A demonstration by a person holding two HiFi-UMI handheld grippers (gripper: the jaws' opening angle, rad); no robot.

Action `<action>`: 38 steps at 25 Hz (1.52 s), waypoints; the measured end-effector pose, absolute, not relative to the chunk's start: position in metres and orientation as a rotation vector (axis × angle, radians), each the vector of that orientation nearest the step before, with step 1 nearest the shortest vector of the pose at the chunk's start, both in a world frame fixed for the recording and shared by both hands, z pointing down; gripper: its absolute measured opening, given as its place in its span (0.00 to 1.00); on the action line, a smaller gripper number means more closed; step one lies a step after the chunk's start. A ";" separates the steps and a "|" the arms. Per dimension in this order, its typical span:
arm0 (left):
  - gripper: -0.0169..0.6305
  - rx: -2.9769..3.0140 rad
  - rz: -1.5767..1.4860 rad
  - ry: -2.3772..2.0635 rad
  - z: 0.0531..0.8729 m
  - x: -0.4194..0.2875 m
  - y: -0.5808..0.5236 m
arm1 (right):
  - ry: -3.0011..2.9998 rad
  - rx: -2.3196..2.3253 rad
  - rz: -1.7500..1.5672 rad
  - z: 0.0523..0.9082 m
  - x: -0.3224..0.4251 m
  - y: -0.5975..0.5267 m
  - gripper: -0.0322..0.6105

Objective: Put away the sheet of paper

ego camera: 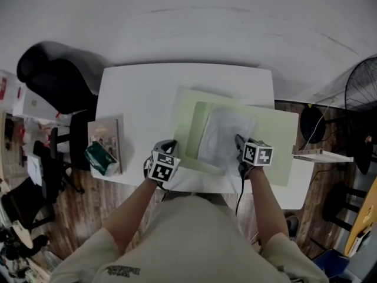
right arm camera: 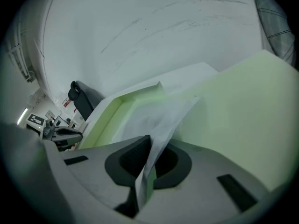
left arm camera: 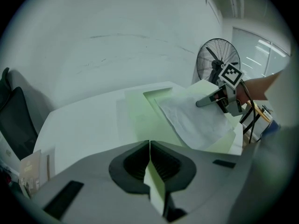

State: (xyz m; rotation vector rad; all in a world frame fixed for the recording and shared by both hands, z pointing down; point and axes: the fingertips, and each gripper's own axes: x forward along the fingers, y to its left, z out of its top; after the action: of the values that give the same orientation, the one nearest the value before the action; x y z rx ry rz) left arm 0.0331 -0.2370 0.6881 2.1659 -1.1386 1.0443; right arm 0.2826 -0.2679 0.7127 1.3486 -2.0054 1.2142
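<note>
A pale green folder [ego camera: 277, 139] lies open on the white table [ego camera: 135, 93]. The white sheet of paper [ego camera: 222, 135] rests over the folder's middle, slightly raised at its near edge. My right gripper [ego camera: 240, 141] is shut on that near right edge of the sheet [right arm camera: 159, 120], and a sliver of green shows in the jaws [right arm camera: 150, 141] too. At the folder's near left edge, my left gripper [ego camera: 166, 148] is shut on a thin green flap of the folder [left arm camera: 156, 185]. The left gripper view shows the right gripper [left arm camera: 202, 103] pinching the sheet [left arm camera: 194, 118].
A book [ego camera: 106, 135] with a green packet [ego camera: 101, 158] on it lies at the table's left edge. A black chair [ego camera: 56, 75] stands left of the table, and a fan [ego camera: 360, 87] and a small shelf [ego camera: 321, 155] to the right.
</note>
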 end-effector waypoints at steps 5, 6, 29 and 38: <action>0.06 2.170 1.012 -1.144 0.687 0.034 -0.237 | -2.037 1.290 1.216 0.716 0.250 -0.283 0.09; 0.06 2.170 1.009 -1.146 0.687 0.034 -0.237 | -2.043 1.279 1.217 0.717 0.243 -0.286 0.09; 0.06 2.154 0.929 -1.125 0.687 0.031 -0.238 | -2.092 1.123 1.364 0.728 0.172 -0.290 0.14; 0.06 2.145 0.964 -1.118 0.689 0.030 -0.238 | -1.986 1.171 1.104 0.719 0.210 -0.276 0.43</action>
State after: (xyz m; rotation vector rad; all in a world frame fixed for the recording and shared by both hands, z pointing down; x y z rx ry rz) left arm 0.0300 -0.2381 0.6889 2.1450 -1.1175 0.9639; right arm 0.2097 -0.2758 0.7193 1.1707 -1.9857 1.1039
